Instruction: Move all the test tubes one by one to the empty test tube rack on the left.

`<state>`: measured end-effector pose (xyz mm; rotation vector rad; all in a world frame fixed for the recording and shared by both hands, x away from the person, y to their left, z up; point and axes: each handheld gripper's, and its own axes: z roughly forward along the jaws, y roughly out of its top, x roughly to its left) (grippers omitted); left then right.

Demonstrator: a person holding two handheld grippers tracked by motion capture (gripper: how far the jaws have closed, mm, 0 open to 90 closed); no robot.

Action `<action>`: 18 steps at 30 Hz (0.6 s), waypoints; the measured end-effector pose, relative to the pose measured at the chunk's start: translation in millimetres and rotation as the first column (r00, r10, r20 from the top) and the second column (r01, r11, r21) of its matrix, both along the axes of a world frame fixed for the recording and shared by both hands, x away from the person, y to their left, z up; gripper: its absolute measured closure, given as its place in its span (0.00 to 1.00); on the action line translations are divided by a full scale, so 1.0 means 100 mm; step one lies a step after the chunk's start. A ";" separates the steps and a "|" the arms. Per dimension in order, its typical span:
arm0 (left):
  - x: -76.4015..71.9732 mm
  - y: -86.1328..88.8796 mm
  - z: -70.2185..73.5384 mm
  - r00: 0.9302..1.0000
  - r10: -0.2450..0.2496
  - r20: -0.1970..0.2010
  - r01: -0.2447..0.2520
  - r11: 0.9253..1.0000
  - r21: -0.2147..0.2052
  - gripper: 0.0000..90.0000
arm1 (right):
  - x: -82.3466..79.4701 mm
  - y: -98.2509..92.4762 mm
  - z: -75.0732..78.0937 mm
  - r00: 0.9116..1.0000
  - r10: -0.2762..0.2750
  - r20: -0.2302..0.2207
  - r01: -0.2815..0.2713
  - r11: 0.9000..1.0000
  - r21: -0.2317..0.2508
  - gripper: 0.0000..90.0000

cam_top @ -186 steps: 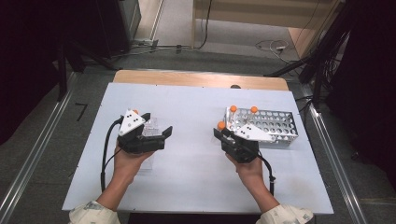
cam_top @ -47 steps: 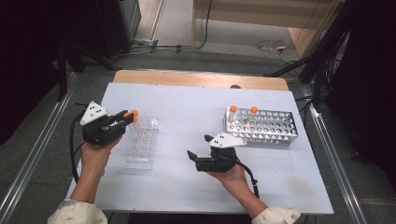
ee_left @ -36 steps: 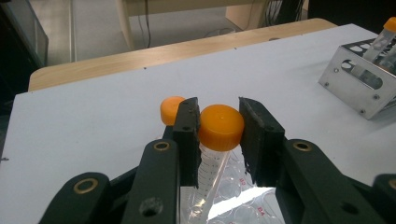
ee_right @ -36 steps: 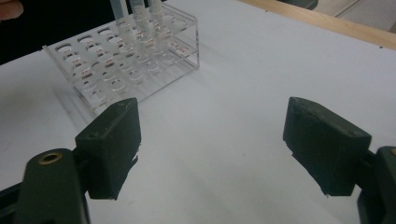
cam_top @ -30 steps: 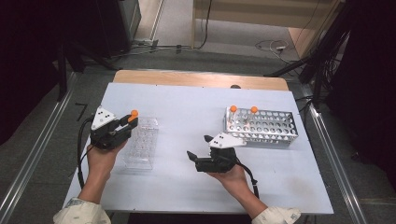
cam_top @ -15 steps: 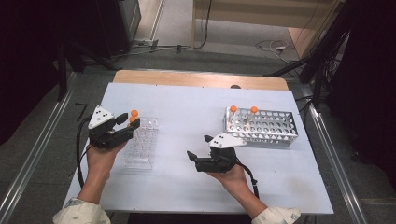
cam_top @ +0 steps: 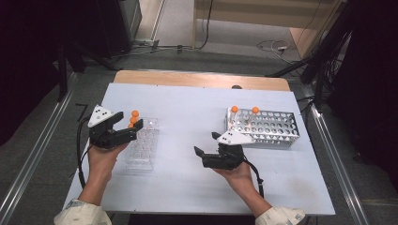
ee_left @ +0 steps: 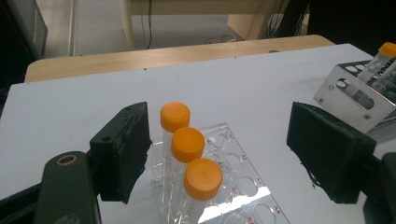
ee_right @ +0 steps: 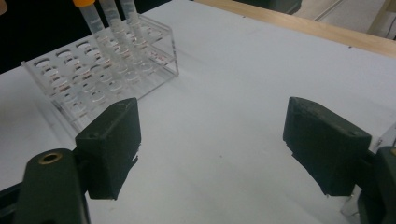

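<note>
left gripper [ee_left: 219, 149]: jaws just opened wide, clear of the three capped tubes [ee_left: 187, 144]
right gripper [ee_right: 210, 144]: spread, empty
tip: back away straight, don't clip the clear rack [ee_left: 243, 186]

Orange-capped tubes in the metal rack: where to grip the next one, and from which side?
Grip an orange-capped tube just under its cap, coming from above with the right gripper. It sticks up at the metal rack far-left corner, leaning slightly, and only the top clears the holes.
</note>
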<state>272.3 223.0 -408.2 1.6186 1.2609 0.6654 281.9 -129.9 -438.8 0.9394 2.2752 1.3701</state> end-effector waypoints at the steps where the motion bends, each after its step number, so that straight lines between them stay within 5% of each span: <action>1: 0.00 0.00 0.00 1.000 0.000 0.001 0.000 1.000 -0.004 0.23 | 0.01 -0.01 0.00 1.000 -0.005 0.002 0.005 1.000 0.003 0.20; 18: -0.01 -0.01 0.00 1.000 -0.005 0.000 0.005 1.000 -0.008 0.21 | 0.16 -0.43 0.11 0.990 -0.142 0.016 0.142 0.989 0.033 0.17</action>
